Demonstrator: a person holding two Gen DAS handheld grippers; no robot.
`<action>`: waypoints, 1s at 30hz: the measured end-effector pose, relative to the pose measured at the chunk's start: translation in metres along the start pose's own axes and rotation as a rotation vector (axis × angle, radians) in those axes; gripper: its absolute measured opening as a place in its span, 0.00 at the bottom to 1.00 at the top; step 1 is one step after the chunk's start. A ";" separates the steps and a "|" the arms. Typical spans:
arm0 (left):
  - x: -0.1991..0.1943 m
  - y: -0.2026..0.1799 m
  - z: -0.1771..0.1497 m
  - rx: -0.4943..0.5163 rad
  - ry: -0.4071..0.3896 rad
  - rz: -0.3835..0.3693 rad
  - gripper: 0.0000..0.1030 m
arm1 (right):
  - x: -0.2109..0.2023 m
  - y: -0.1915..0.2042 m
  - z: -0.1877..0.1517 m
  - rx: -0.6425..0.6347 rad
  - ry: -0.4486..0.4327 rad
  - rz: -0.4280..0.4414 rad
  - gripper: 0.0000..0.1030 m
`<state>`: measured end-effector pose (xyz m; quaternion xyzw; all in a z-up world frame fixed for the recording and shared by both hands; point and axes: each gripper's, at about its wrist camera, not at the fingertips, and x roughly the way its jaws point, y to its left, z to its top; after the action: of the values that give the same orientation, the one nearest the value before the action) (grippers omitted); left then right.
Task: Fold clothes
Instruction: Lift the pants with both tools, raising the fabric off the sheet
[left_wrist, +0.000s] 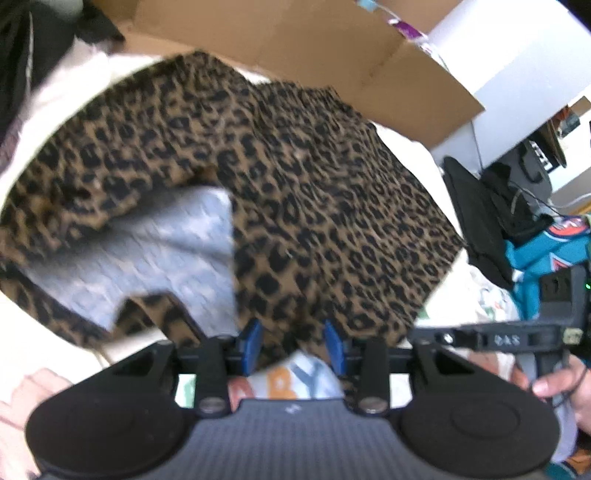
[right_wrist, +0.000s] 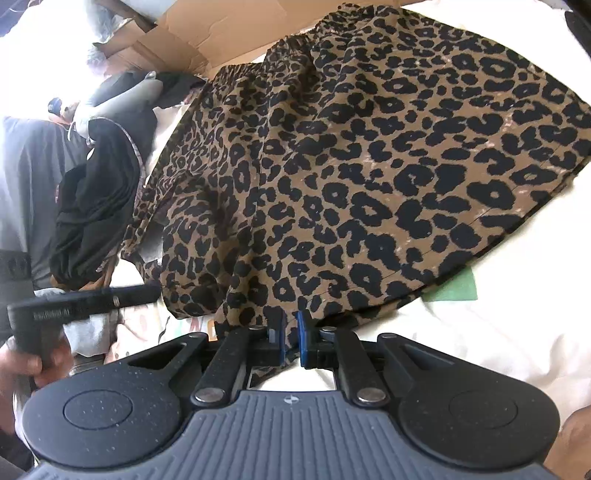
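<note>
A leopard-print garment (left_wrist: 332, 206) lies spread on white bedding (right_wrist: 480, 332), its elastic waistband at the far side. In the left wrist view a corner at the left is turned over and shows the pale grey inside (left_wrist: 147, 251). My left gripper (left_wrist: 293, 343) is at the near hem, its blue pads standing well apart with the cloth edge lying between them. My right gripper (right_wrist: 291, 334) is shut on the near hem of the leopard garment (right_wrist: 369, 166), pads almost together with cloth pinched between. The left view is blurred.
A cardboard box (left_wrist: 295, 37) stands behind the garment. Dark clothes (right_wrist: 96, 206) are heaped to its left. A teal jersey (left_wrist: 535, 258) and a black bag (left_wrist: 476, 221) lie at the right. A green patch (right_wrist: 454, 288) shows on the bedding. Hands (left_wrist: 561, 387) hold each tool.
</note>
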<state>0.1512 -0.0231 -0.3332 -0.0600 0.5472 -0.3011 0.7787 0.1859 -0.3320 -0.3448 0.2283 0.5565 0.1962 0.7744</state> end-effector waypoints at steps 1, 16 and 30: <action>0.002 0.002 0.001 -0.002 -0.002 0.019 0.42 | 0.001 0.001 0.000 -0.001 0.001 0.005 0.06; 0.016 0.019 -0.013 -0.041 0.020 -0.019 0.16 | 0.022 0.016 -0.004 0.130 0.038 0.169 0.20; 0.004 0.011 -0.037 -0.031 0.000 -0.154 0.04 | 0.066 0.020 -0.013 0.373 0.111 0.328 0.36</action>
<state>0.1237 -0.0077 -0.3561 -0.1140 0.5454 -0.3519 0.7522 0.1925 -0.2773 -0.3883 0.4434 0.5800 0.2256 0.6451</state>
